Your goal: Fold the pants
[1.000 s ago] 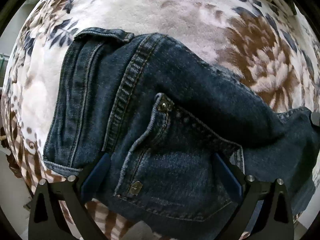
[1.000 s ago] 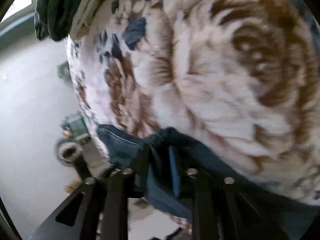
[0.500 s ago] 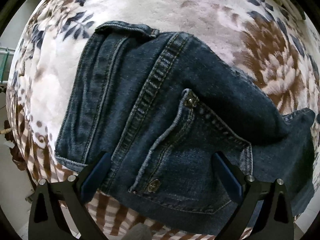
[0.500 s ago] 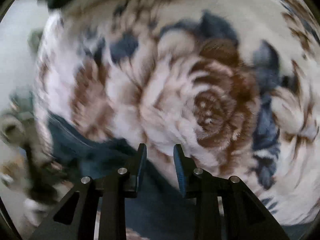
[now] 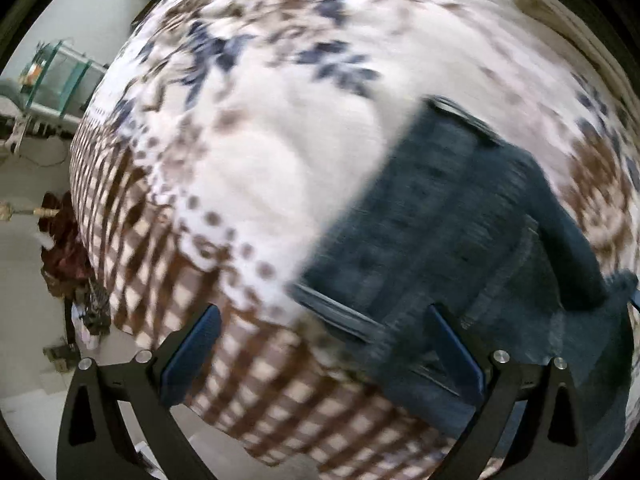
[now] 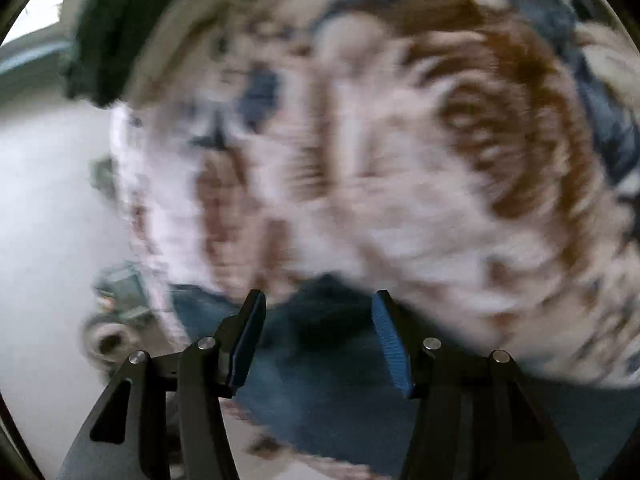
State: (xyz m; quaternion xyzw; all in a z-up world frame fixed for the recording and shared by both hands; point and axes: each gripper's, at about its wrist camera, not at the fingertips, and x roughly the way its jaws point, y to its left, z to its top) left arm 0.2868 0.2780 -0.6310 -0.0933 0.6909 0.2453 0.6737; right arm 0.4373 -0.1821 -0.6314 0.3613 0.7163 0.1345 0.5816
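The dark blue jeans [image 5: 452, 216] lie folded on a floral blanket [image 5: 256, 152], at the right in the blurred left wrist view. My left gripper [image 5: 320, 348] is open and empty, above the blanket at the jeans' left edge; its right finger overlaps the denim. In the blurred right wrist view the jeans [image 6: 320, 352] lie under and between the fingers. My right gripper [image 6: 318, 336] is open, holding nothing, with the denim just below it.
The blanket's edge [image 5: 132, 320] drops to a pale floor [image 5: 24, 264] at the left, with clutter [image 5: 68, 252] and a glass-shelved stand [image 5: 52, 76] there. A dark green cloth [image 6: 120, 28] lies at the blanket's far left corner. Floor items [image 6: 116, 320] lie below the edge.
My left gripper swung left, so the jeans slid to the right of its view. My right gripper opened, letting go of the jeans, and shifted over them.
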